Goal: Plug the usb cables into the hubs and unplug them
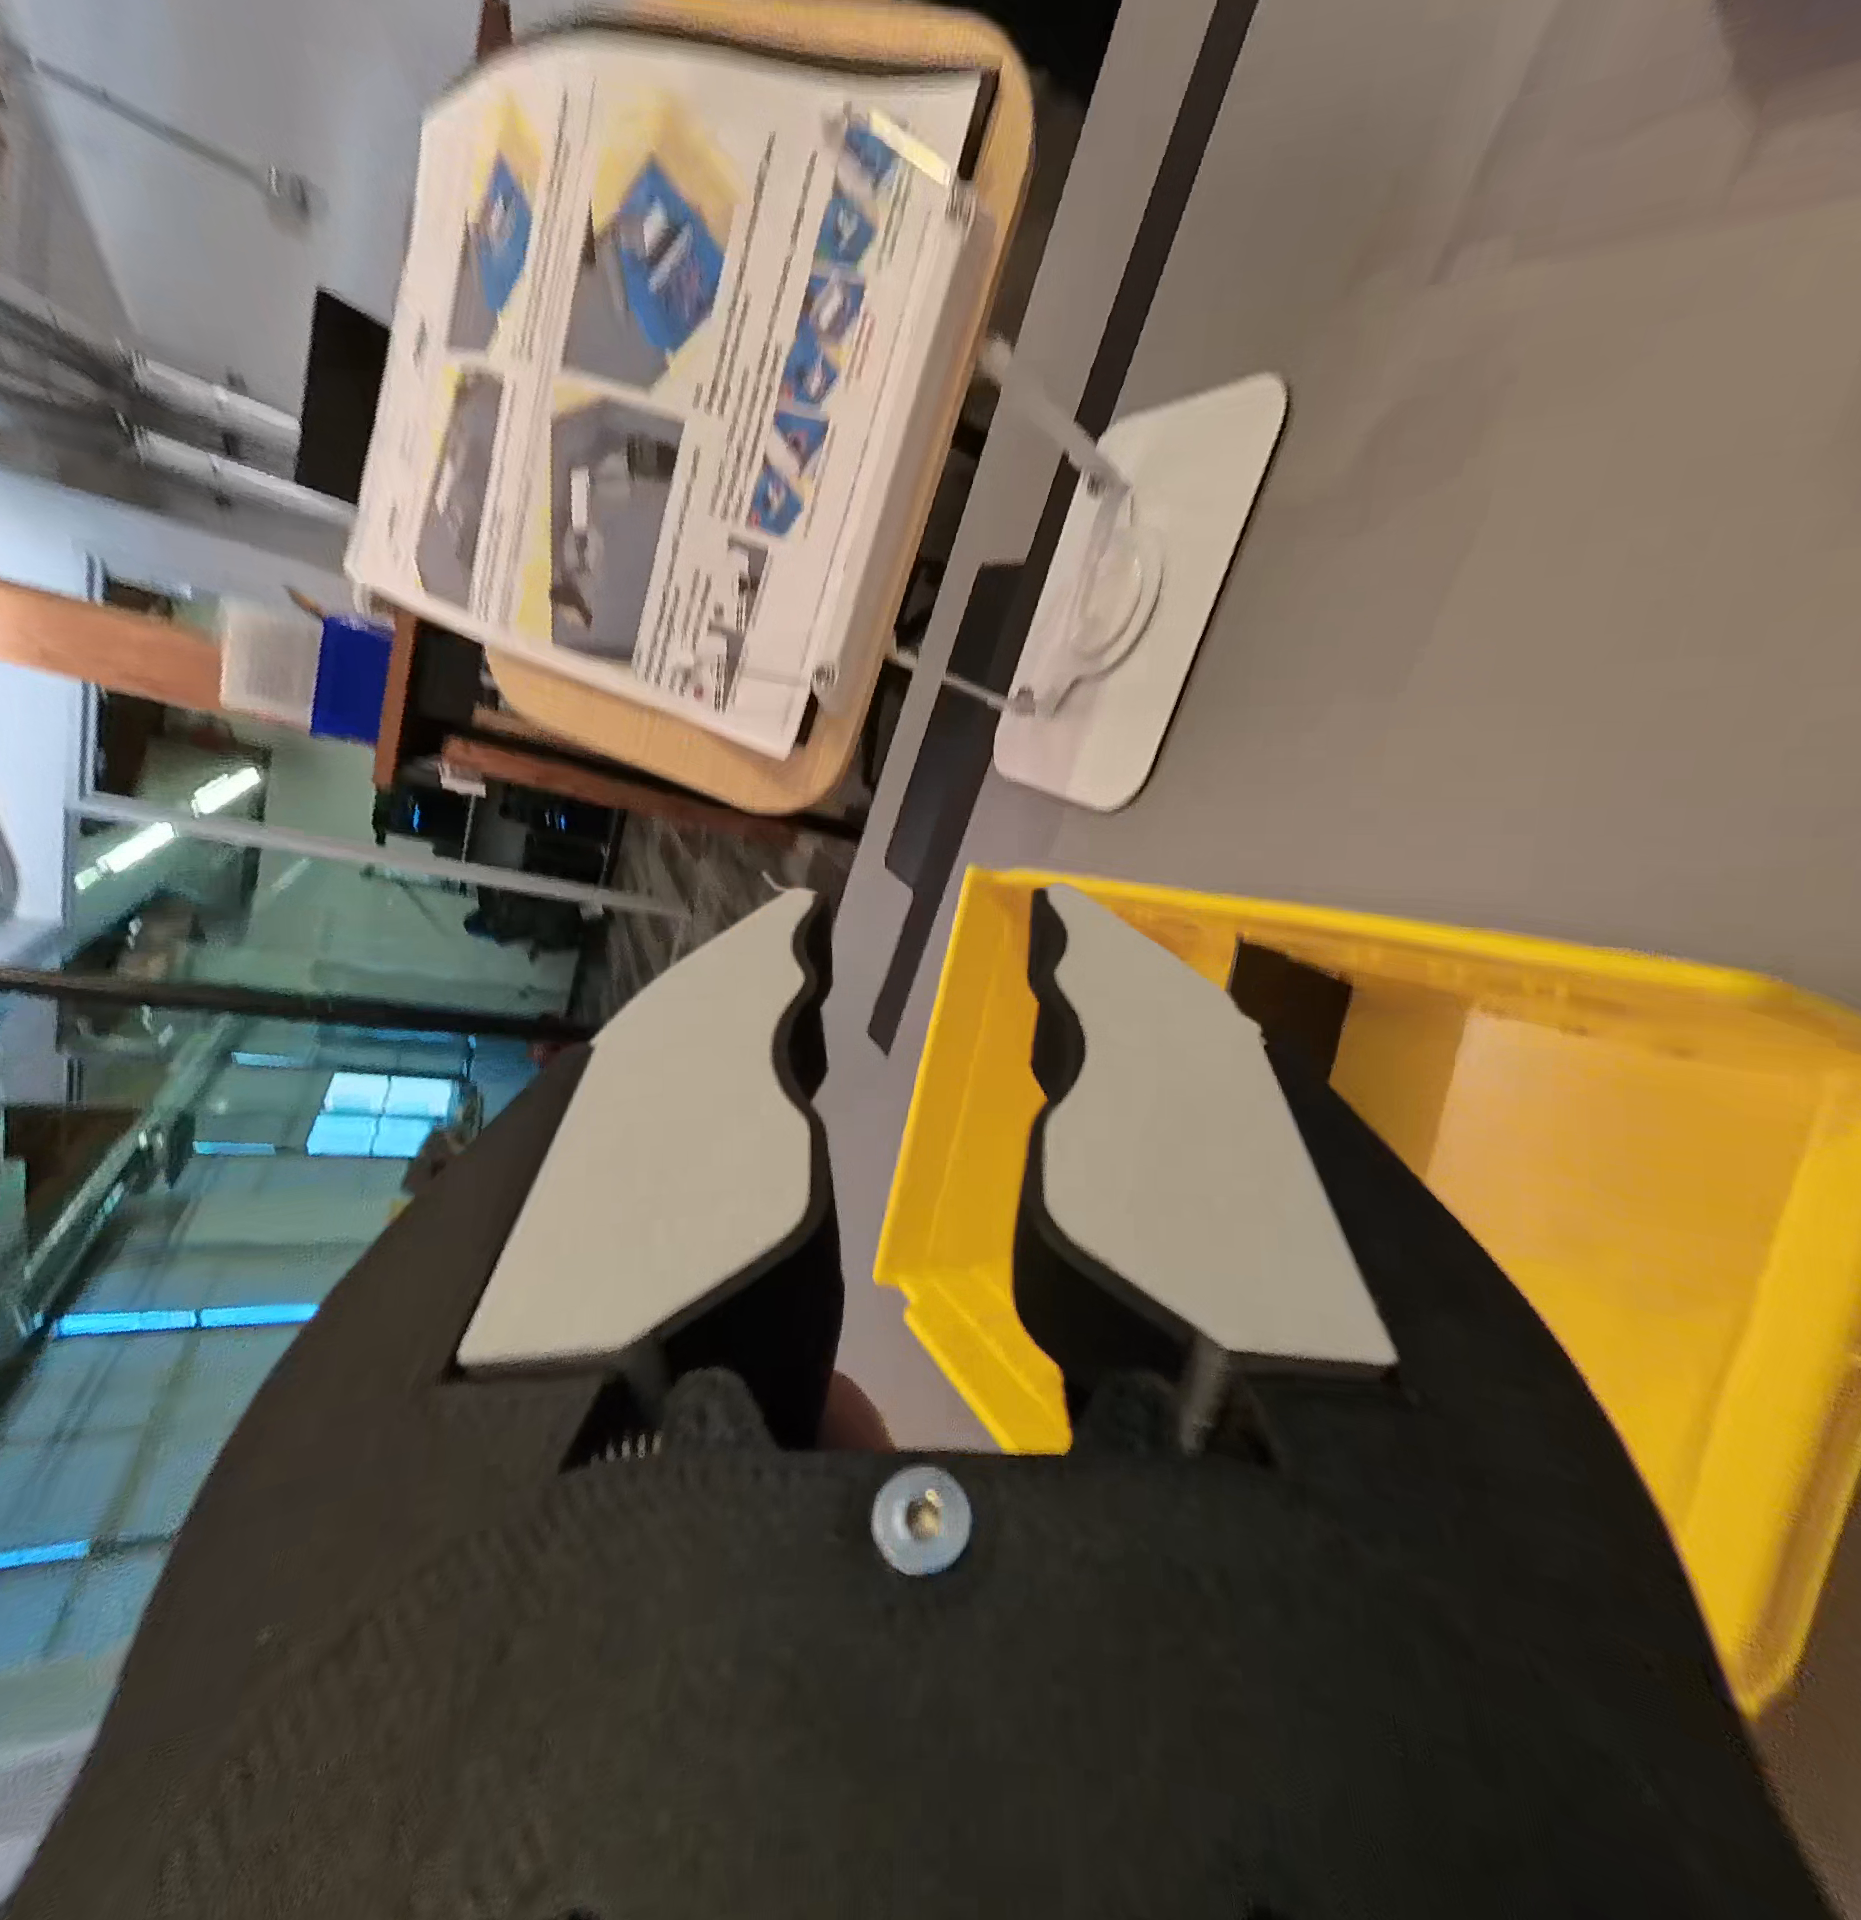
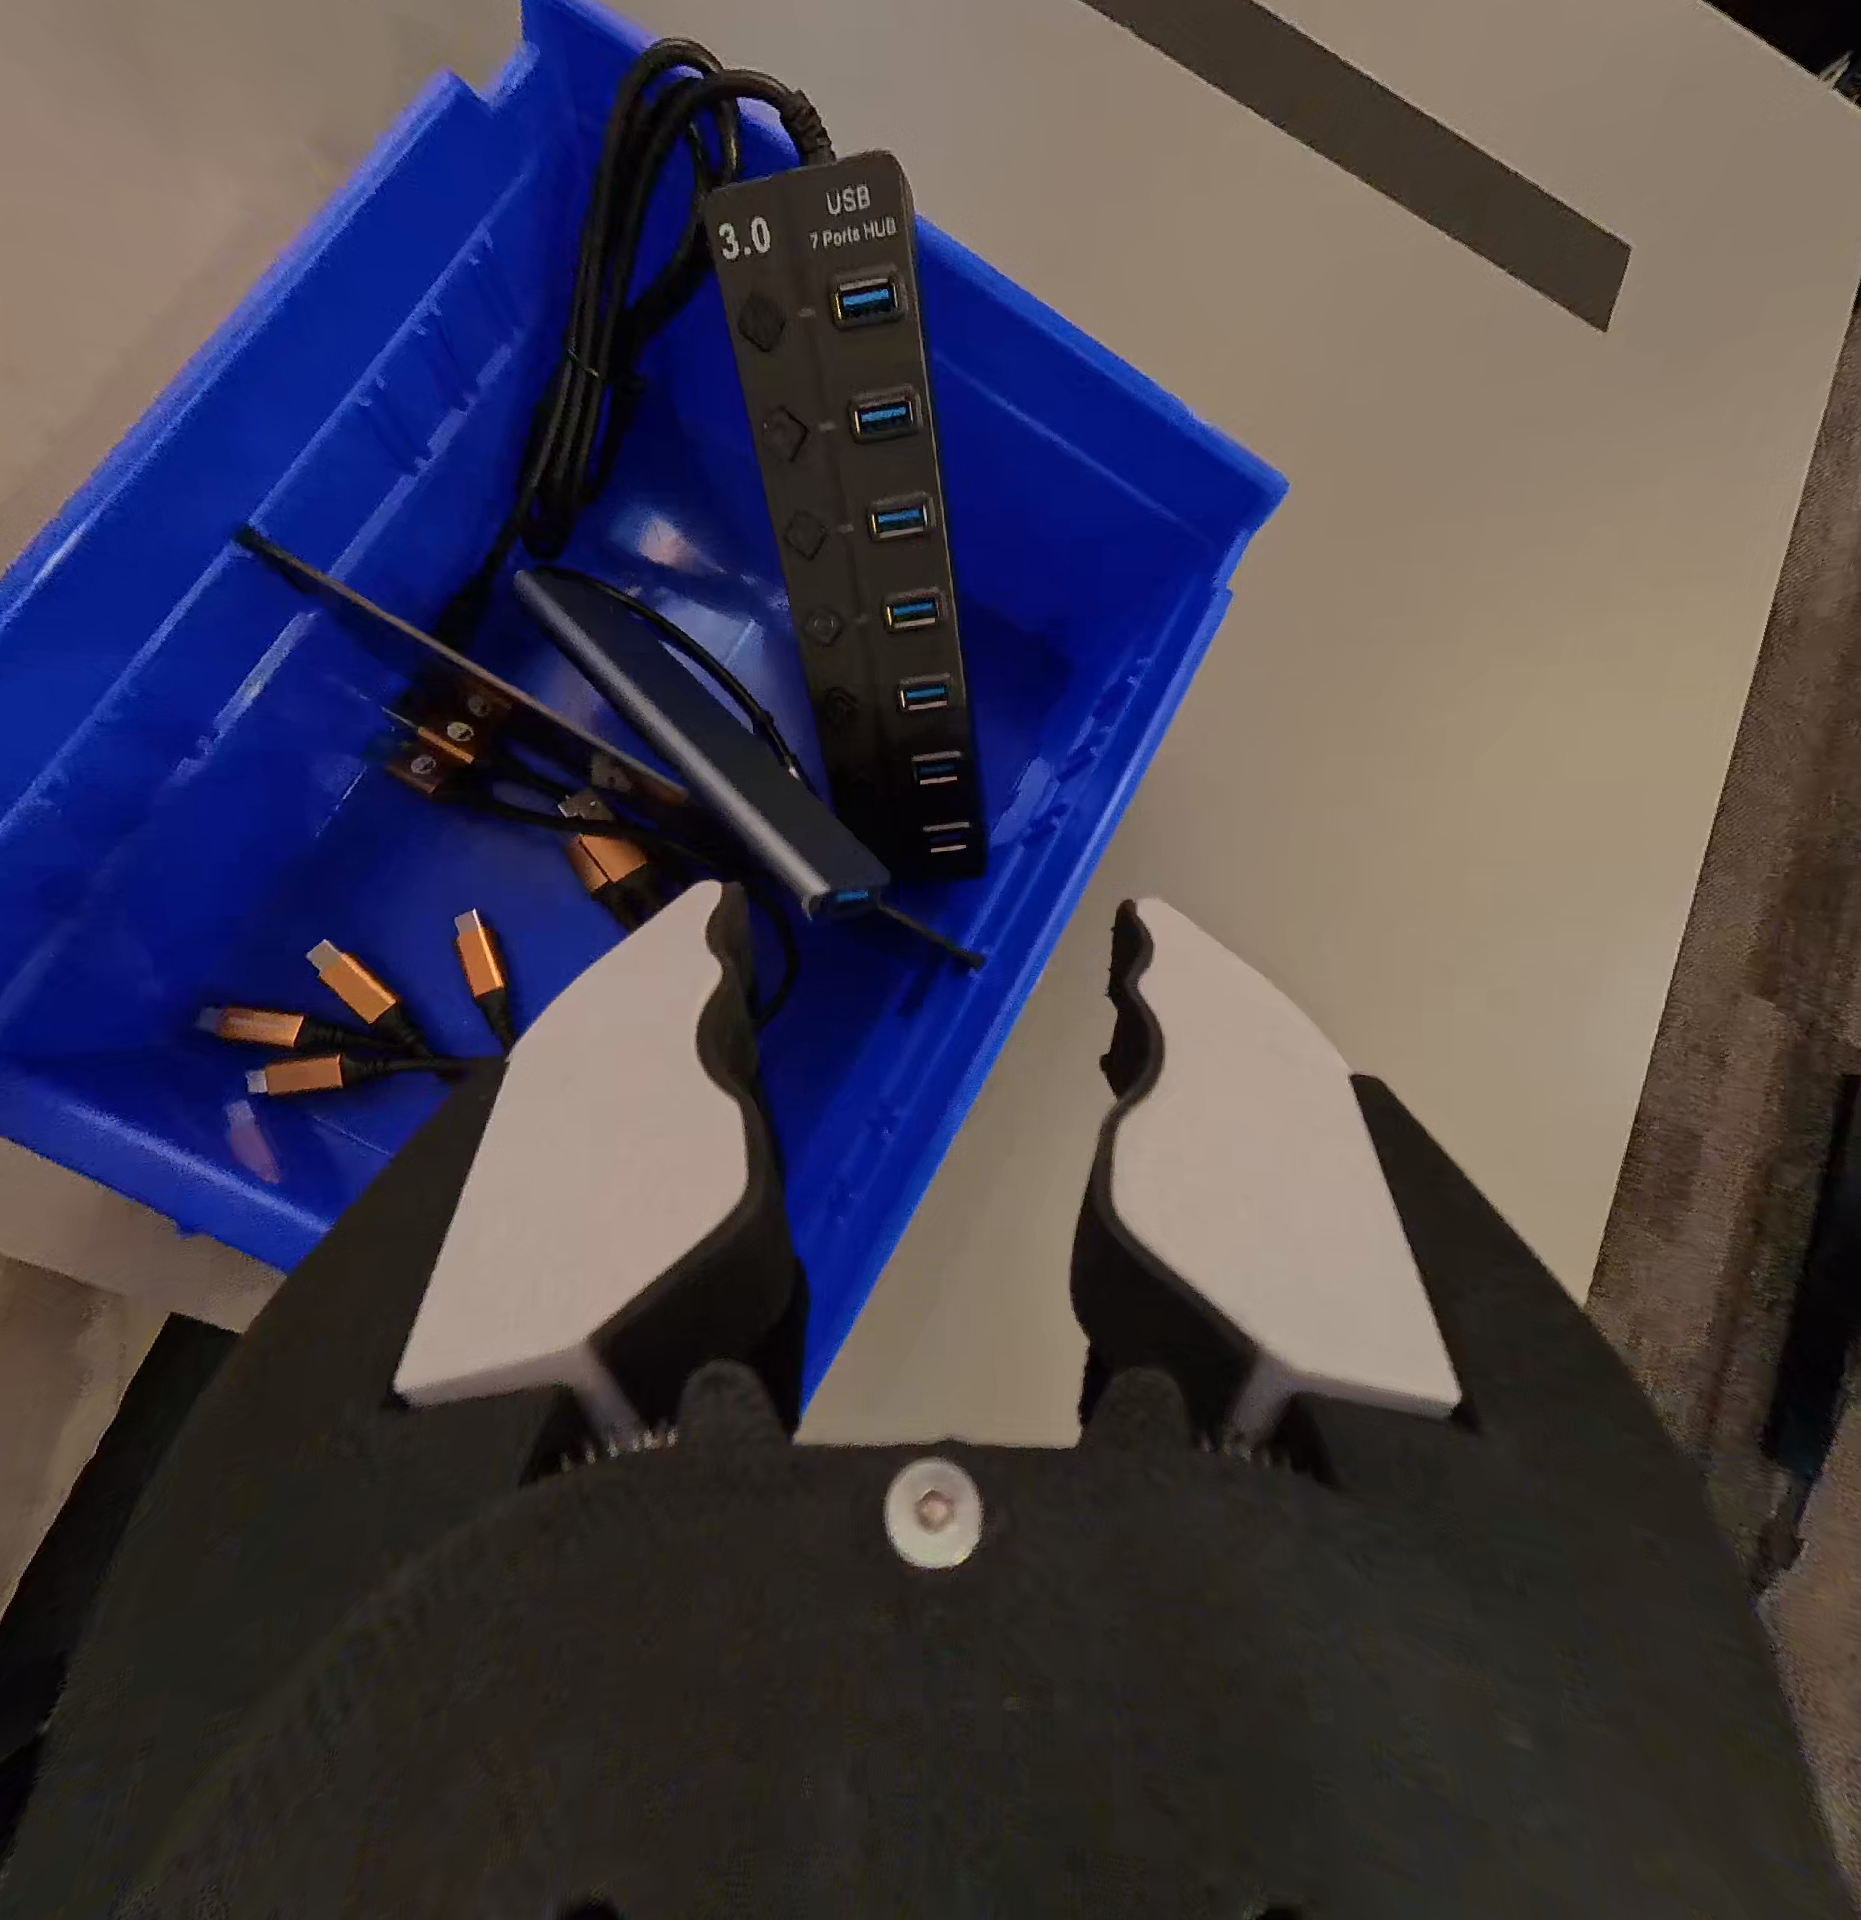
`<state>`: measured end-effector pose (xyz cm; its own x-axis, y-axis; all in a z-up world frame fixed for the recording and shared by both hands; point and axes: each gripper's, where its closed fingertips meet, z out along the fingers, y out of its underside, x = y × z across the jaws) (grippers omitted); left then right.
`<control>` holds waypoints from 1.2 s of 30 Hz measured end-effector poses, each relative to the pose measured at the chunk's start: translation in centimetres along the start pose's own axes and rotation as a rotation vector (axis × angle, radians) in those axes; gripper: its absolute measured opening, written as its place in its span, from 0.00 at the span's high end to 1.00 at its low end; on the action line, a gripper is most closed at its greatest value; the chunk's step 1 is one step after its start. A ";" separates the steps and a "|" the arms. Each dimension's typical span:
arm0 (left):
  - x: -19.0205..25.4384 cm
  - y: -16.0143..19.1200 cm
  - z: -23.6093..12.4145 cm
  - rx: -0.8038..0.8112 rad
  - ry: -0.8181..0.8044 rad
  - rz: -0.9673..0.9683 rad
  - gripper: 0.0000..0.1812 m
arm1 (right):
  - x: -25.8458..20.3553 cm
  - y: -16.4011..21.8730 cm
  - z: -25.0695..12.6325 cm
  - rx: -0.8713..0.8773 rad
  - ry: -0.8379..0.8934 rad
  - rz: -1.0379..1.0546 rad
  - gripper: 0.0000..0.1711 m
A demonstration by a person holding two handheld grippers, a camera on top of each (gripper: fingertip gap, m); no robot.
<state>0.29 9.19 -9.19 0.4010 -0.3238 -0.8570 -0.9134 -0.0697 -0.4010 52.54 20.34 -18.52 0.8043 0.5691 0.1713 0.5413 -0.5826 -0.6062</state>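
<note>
USB cables [image 2: 365, 1013] with copper-coloured plugs lie loose on the floor of a blue bin [image 2: 1113, 582], in the compartment nearest the right tool [image 2: 921, 935]. That tool hangs above the bin's near corner with its two fingers spread wide and nothing between them. A thin black divider [image 2: 386, 623] crosses the bin; more copper plugs [image 2: 593, 857] rest against it. Just past the divider a slim grey hub [image 2: 697, 743] lies at a slant, one end pointing toward the tool. Beside it, touching or nearly so, a long black hub [image 2: 864, 520] with a row of blue ports leans with its far end up on the bin's wall. Its black cord [image 2: 635, 260] is bundled in the far corner of the bin. The bin sits on a pale grey tabletop [image 2: 1425, 623] marked by a strip of dark tape [image 2: 1362, 156].

In the left wrist view, which is rolled sideways, the left tool [image 1: 931, 925] is also parted and empty, held over the rim of a yellow bin [image 1: 1528, 1195]. A dark patch [image 1: 1290, 997] shows on the bin's far inner wall; what it is cannot be told. Farther along the same tabletop stands a clear stand on a white base [image 1: 1196, 582], carrying a wooden board with printed sheets [image 1: 677, 395]. Beyond lies a blurred room.
</note>
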 end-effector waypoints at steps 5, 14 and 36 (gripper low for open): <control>-0.3 6.6 -0.6 -0.152 -0.045 -0.074 0.71 | 0.1 2.0 -0.3 0.009 -0.013 0.033 0.59; -2.0 16.0 -3.0 -0.290 -0.104 -0.377 0.64 | -0.4 5.1 0.6 -0.016 -0.038 0.069 0.55; 5.2 22.2 -2.9 -0.272 0.191 -0.992 0.60 | -3.1 7.9 4.3 -0.057 -0.111 0.094 0.68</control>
<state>-18.15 3.25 -21.59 0.9832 -0.1473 -0.1077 -0.1746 -0.5883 -0.7895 53.23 16.46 -27.20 0.8217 0.5694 0.0265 0.4803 -0.6666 -0.5700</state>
